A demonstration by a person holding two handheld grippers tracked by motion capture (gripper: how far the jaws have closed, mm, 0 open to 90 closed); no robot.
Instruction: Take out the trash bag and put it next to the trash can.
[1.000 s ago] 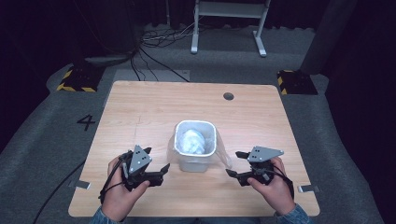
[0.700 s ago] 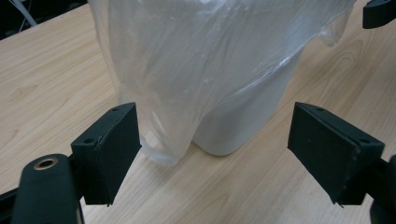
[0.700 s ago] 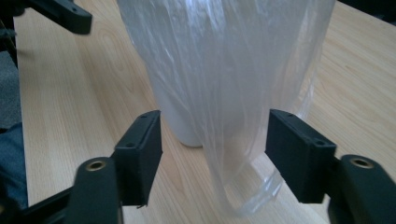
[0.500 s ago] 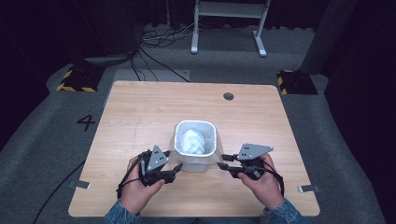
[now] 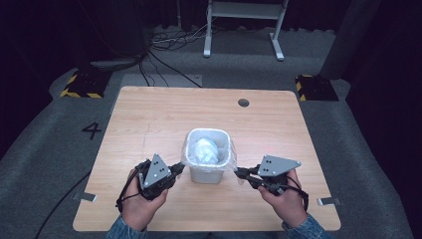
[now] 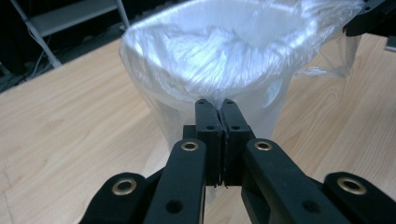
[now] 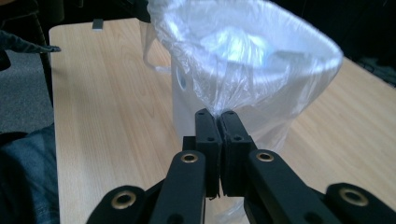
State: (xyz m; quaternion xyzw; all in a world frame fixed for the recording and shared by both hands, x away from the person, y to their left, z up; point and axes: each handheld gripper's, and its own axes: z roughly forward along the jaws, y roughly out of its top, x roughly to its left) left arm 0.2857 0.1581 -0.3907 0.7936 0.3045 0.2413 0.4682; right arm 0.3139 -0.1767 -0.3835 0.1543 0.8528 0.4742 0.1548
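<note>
Bin [image 5: 206, 172]: small white waste bin, upright on the wooden bench [image 5: 149, 119], a little toward six o'clock from the bench's middle.
Liner [image 5: 191, 149]: clear plastic bag lining the bin, its edge folded out over the rim; something pale and crumpled lies inside.
Left gripper [image 5: 176, 169]: at nine o'clock of the bin, just beside its wall, held in the person's left hand [image 5: 142, 206].
Left fingers [image 6: 208, 116]: they have just been closing and now stand pressed together, with a pinch of the liner's edge [image 6: 215, 95] caught between the tips.
Right gripper [image 5: 240, 173]: at three o'clock of the bin, held in the person's right hand [image 5: 283, 201].
Right fingers [image 7: 208, 123]: also just been closing; now together, nipping a fold of the liner [image 7: 217, 105] that is drawn out from the rim into a taut point.
Bench surroundings: a dark round hole [image 5: 243, 102] sits toward one o'clock from the bin, well apart from it.
</note>
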